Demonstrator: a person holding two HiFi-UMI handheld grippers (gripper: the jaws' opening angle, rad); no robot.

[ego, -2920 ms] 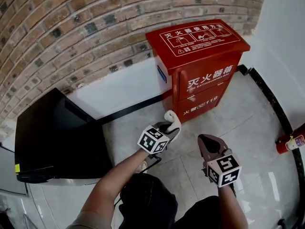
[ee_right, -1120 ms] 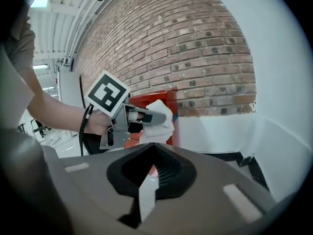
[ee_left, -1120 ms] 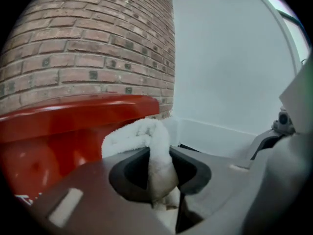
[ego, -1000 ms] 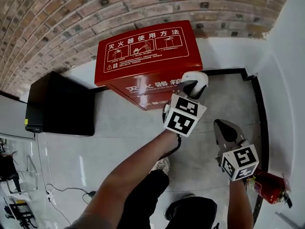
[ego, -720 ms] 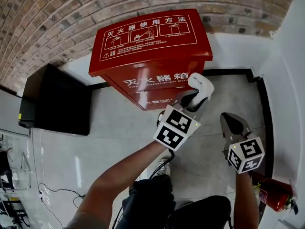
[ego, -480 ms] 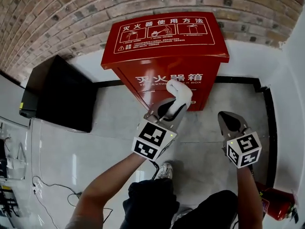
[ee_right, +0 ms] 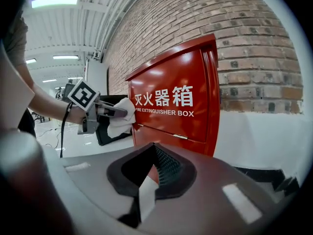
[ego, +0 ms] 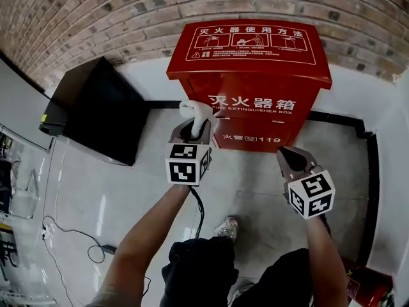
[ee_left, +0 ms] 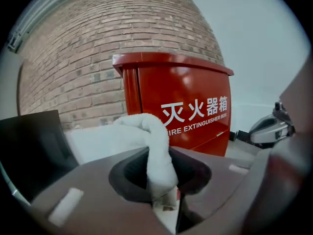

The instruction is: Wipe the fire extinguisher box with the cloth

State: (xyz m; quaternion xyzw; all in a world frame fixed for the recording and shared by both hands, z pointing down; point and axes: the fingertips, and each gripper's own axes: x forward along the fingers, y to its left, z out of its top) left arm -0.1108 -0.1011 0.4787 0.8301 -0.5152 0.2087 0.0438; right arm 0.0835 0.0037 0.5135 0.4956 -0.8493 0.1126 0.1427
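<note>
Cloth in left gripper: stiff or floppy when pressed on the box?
Likely floppy: the cloth folds over above the left gripper. Probably soft terry, so it should squash against the box. Pinched tight, so unlikely to slip.

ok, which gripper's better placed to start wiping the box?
Left. The left gripper holds the cloth close to the box front's left edge; the right gripper is shut and empty.
</note>
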